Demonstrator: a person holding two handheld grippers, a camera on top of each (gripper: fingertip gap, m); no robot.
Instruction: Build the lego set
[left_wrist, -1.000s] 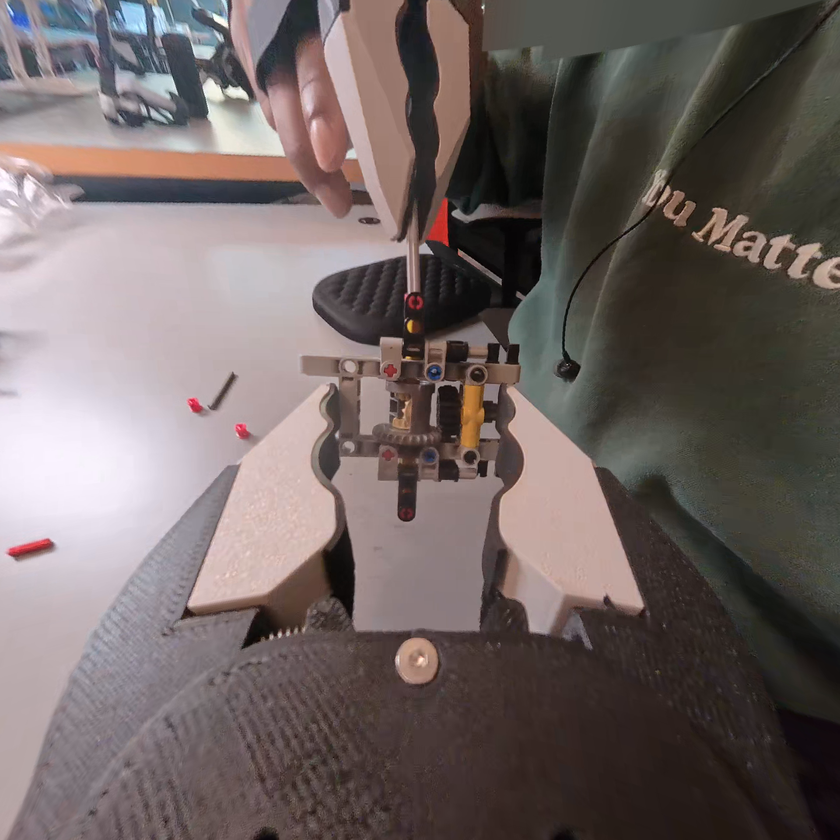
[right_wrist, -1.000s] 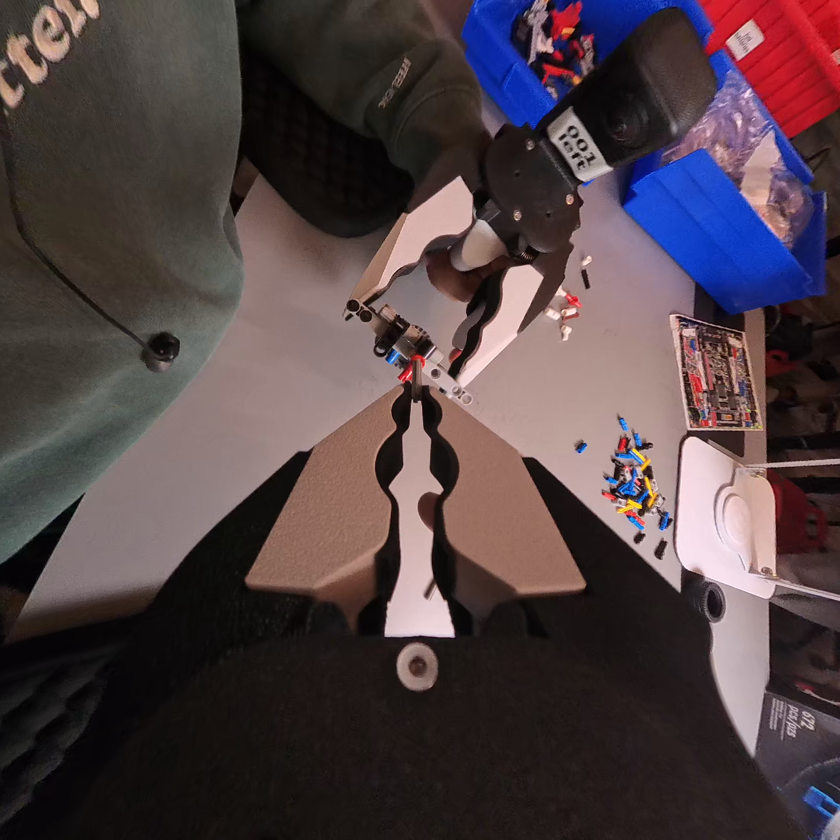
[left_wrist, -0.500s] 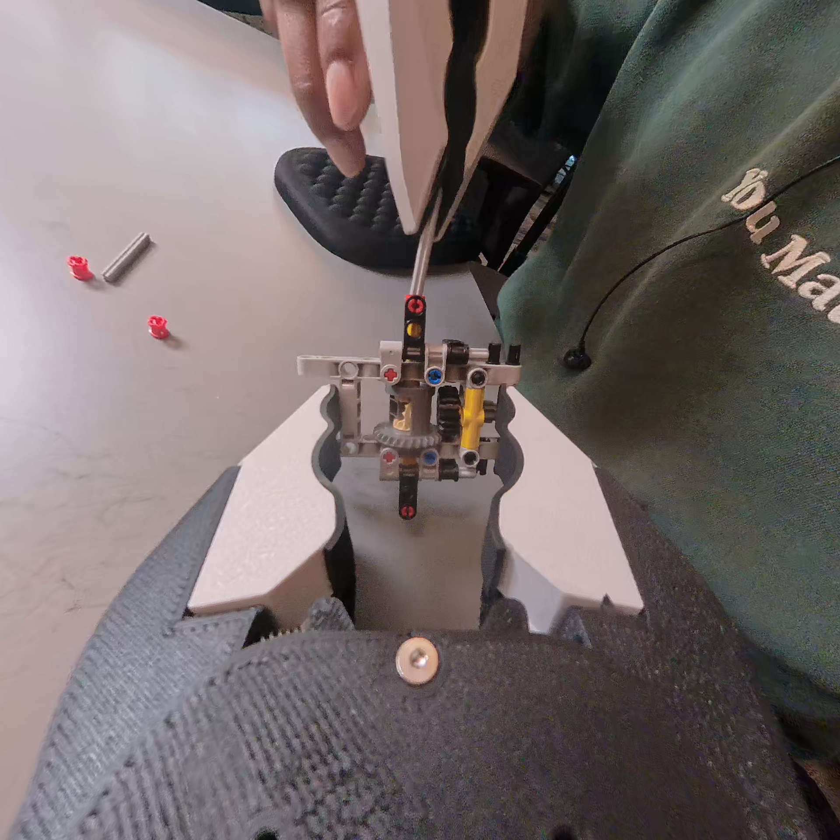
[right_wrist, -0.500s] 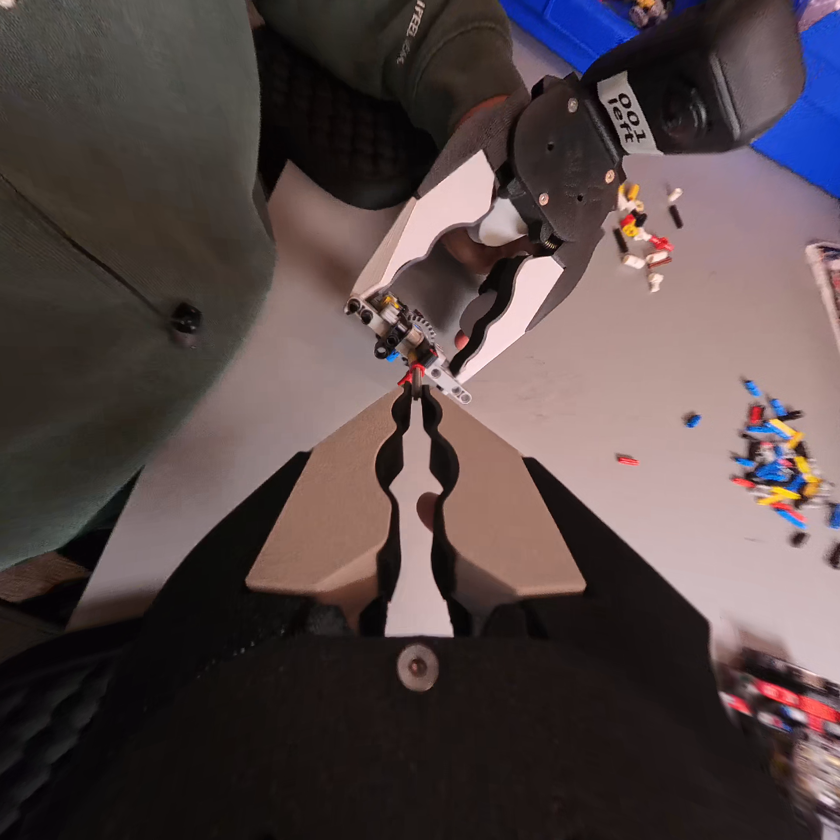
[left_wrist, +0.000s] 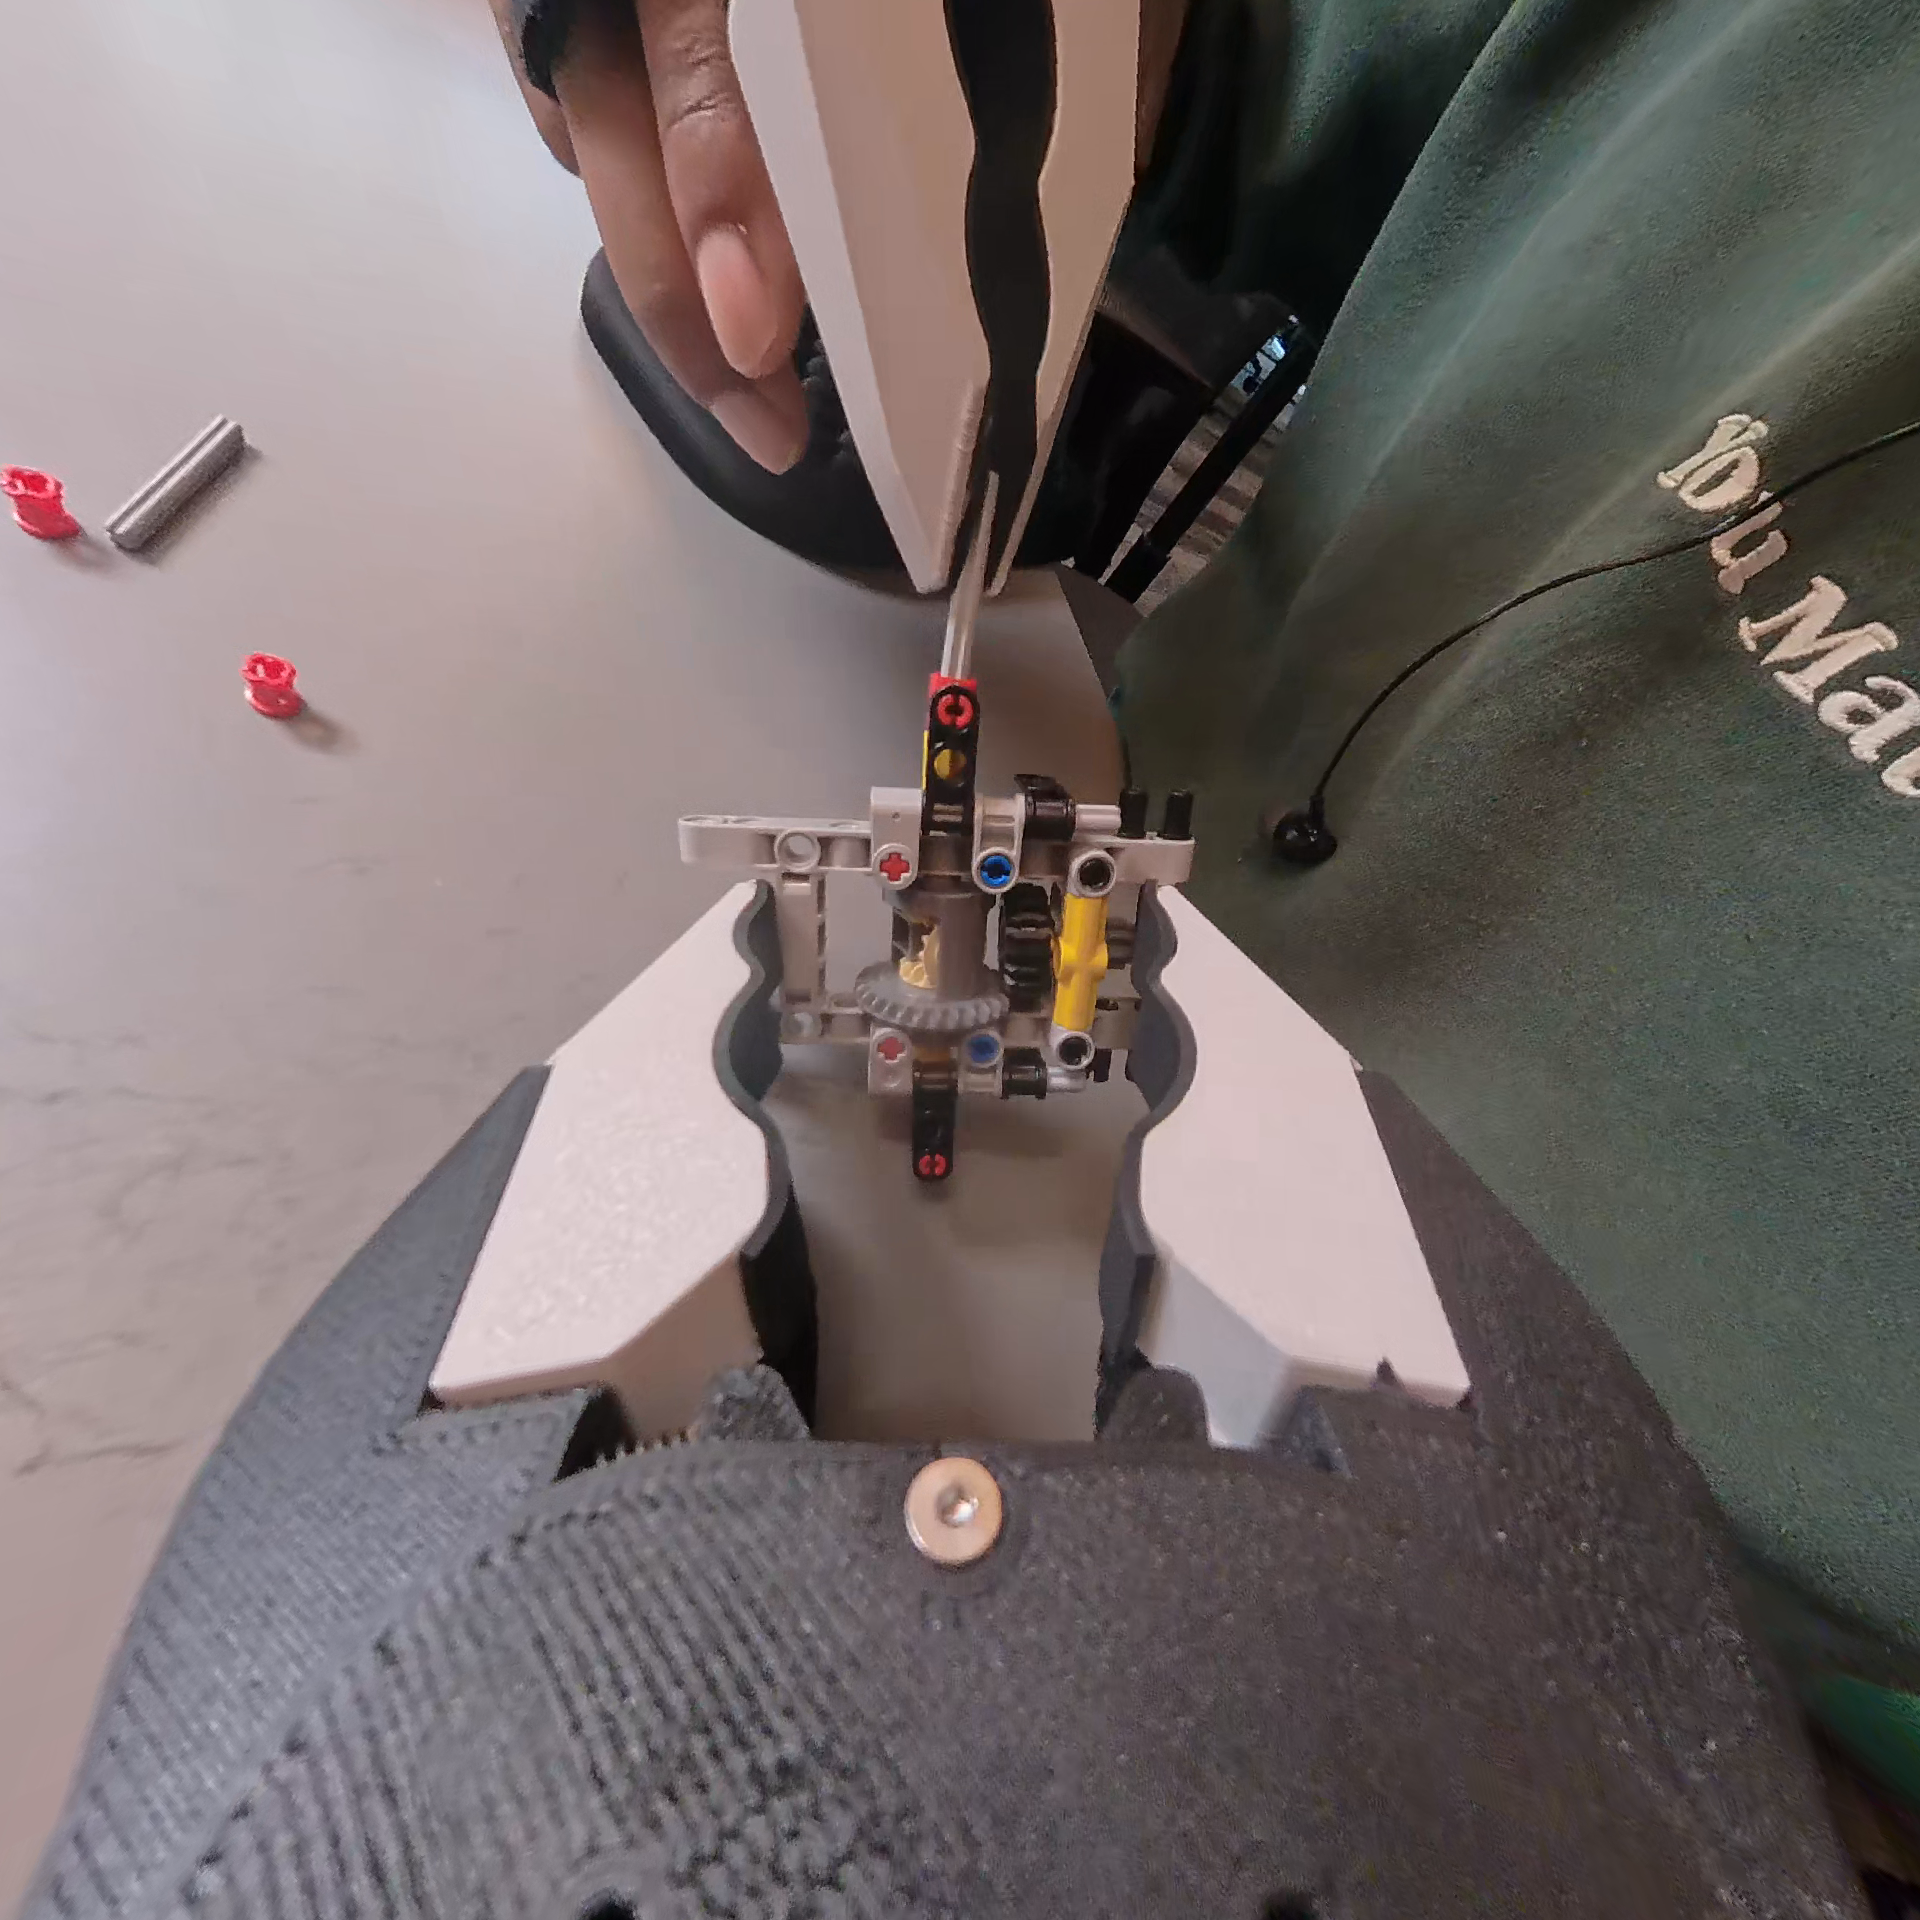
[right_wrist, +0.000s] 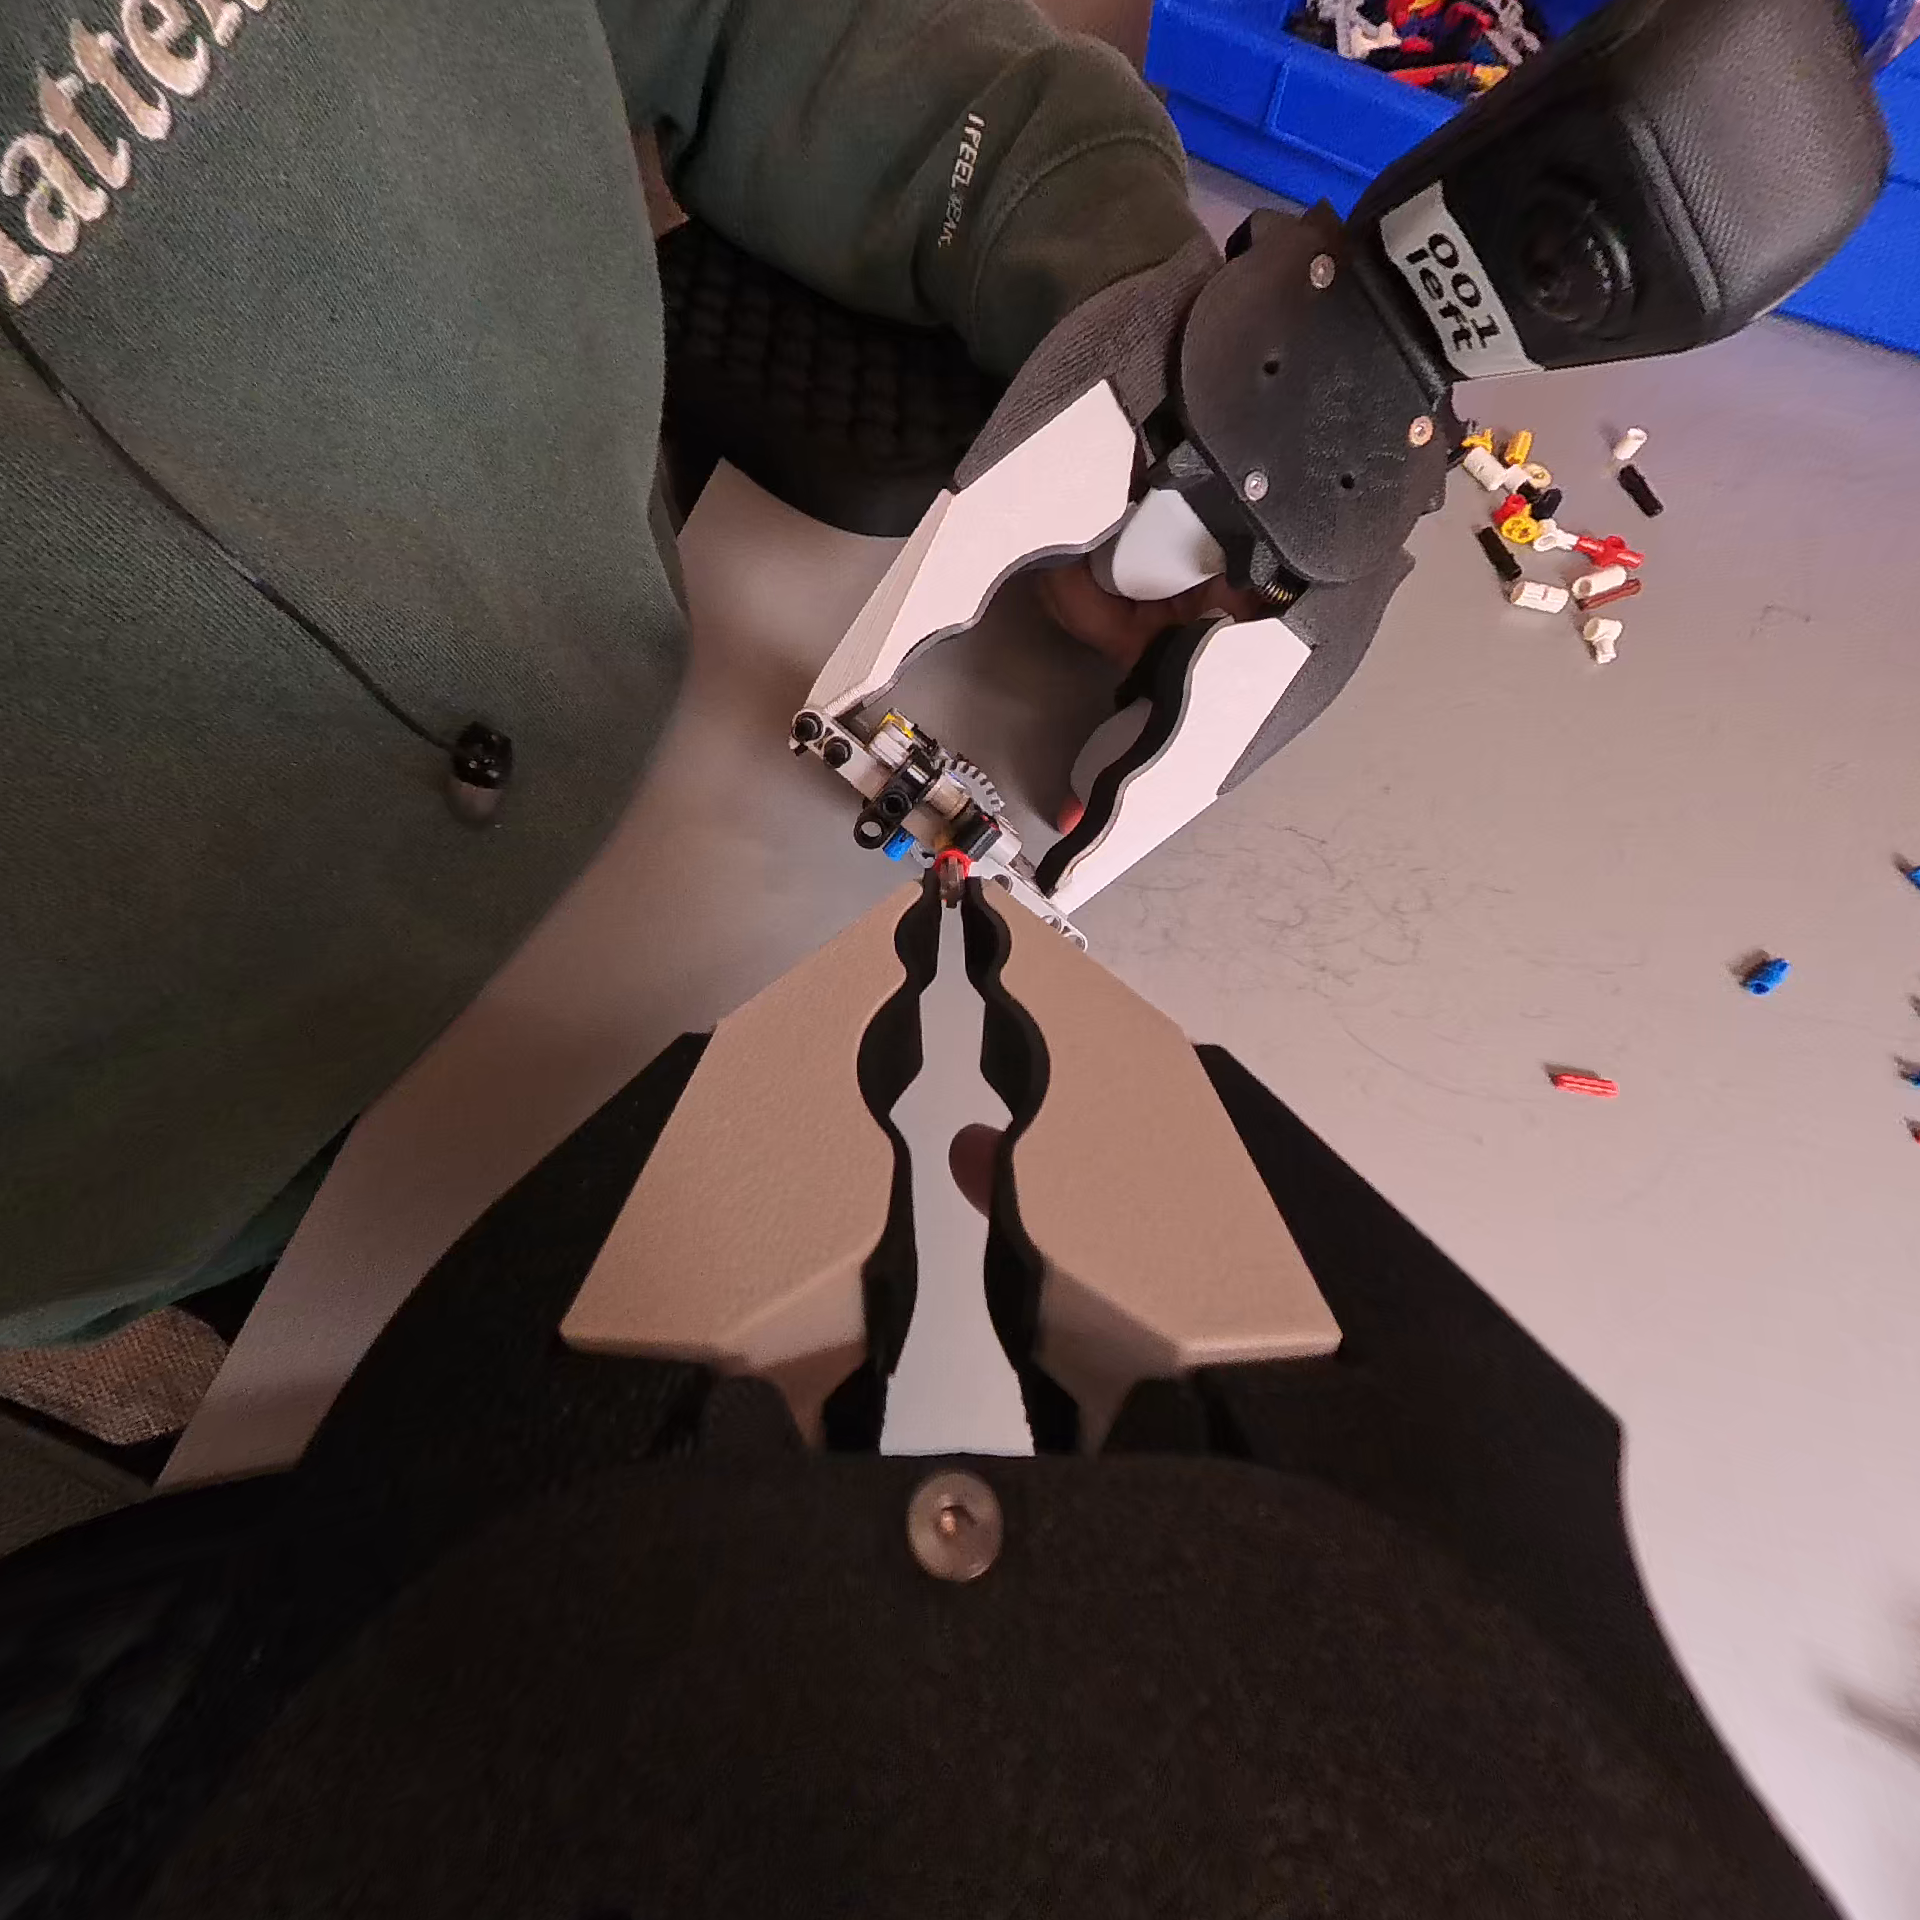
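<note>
A small grey Technic frame assembly with gears, a yellow piece and black, red and blue pins sits clamped between the tips of my left gripper, held above the table. My right gripper comes from above, shut on a thin grey axle whose lower end is at the red bush on top of the assembly. In the right wrist view the right gripper pinches the axle end against the assembly, which the left gripper holds.
Two red bushes and a grey axle lie on the grey table at left. Loose small parts lie at right, blue bins behind. A person in a green sweatshirt is close on the right. Tip to tip, the grippers are about 5 centimetres apart.
Both grippers have tilted and moved over the table, so the background shifted. The axle stays at the top of the assembly and both grips are unchanged.
</note>
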